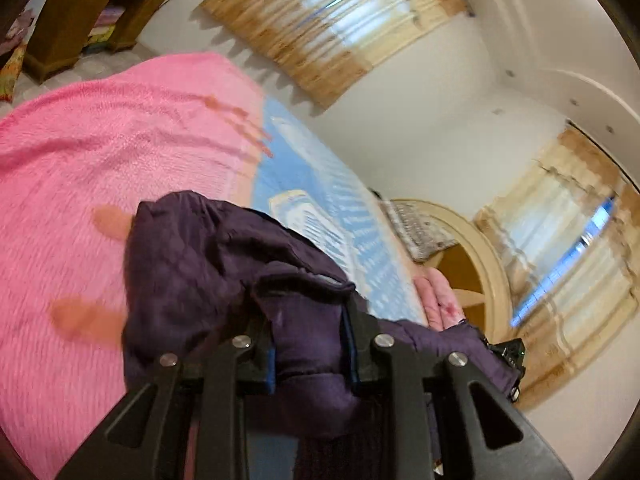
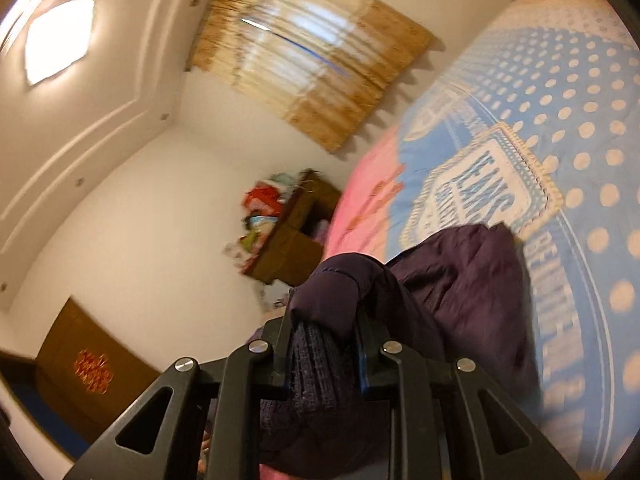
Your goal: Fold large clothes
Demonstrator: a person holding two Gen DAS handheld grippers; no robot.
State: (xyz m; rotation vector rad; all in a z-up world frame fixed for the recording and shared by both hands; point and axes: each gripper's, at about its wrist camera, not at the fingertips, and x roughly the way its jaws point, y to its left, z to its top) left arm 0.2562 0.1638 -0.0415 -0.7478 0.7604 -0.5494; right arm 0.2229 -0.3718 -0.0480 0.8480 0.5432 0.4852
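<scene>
Here, purple jacket (image 1: pixel 192 264) pinched in both claws

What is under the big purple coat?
Under the dark purple quilted coat lie a fuzzy pink blanket and a blue dotted bedspread. What lies right beneath the bunched cloth is covered.

White walls and moulded ceiling; tan curtains (image 1: pixel 332 28) over bright windows; ceiling light (image 2: pixel 56 42) on; wooden cabinet (image 1: pixel 92 12) by far wall; bed under pink blanket (image 1: pixel 100 152) and blue dotted cover (image 2: pixel 560 120).
</scene>
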